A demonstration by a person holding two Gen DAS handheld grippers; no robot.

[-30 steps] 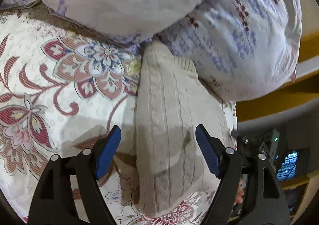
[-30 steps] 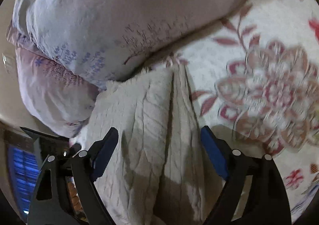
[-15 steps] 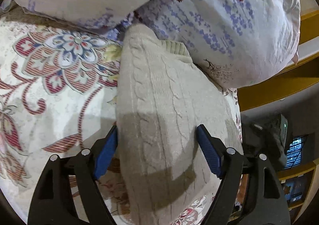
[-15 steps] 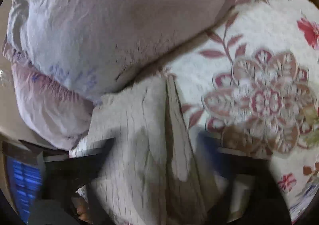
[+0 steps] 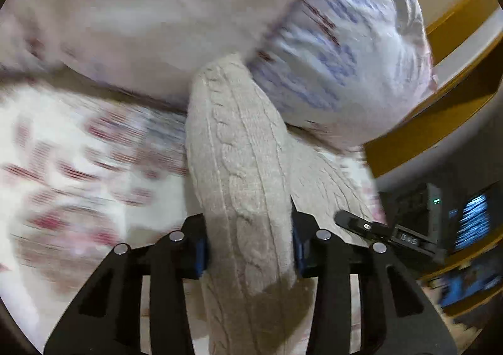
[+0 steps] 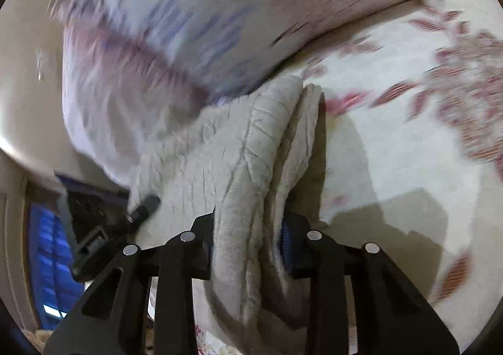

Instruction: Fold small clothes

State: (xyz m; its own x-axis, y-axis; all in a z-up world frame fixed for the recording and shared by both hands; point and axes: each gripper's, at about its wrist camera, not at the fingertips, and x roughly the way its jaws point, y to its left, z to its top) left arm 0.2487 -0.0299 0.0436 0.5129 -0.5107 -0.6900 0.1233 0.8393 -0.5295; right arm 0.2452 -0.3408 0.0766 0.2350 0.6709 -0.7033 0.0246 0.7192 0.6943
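A beige cable-knit sweater (image 5: pixel 239 166) lies folded on the floral bedspread (image 5: pixel 78 166), its far end against the pillows. My left gripper (image 5: pixel 250 248) is shut on one edge of the sweater, which bunches up between the blue pads. My right gripper (image 6: pixel 248 248) is shut on the sweater (image 6: pixel 239 154) too, pinching several stacked layers at another edge. Each gripper's tip shows in the other's view: the right one in the left wrist view (image 5: pixel 361 224), the left one in the right wrist view (image 6: pixel 141 213).
Two large pillows (image 5: pixel 339 50) with lilac print press against the sweater's far end; they also show in the right wrist view (image 6: pixel 188 9). The bed edge, a wooden rail (image 5: pixel 440 122) and dark electronics (image 5: pixel 418 213) lie beside the sweater. The bedspread (image 6: pixel 408 135) extends to the other side.
Both grippers have gone from wide open around the sweater to shut on it. The fabric now bunches and lifts between the pads, and both views blur with motion.
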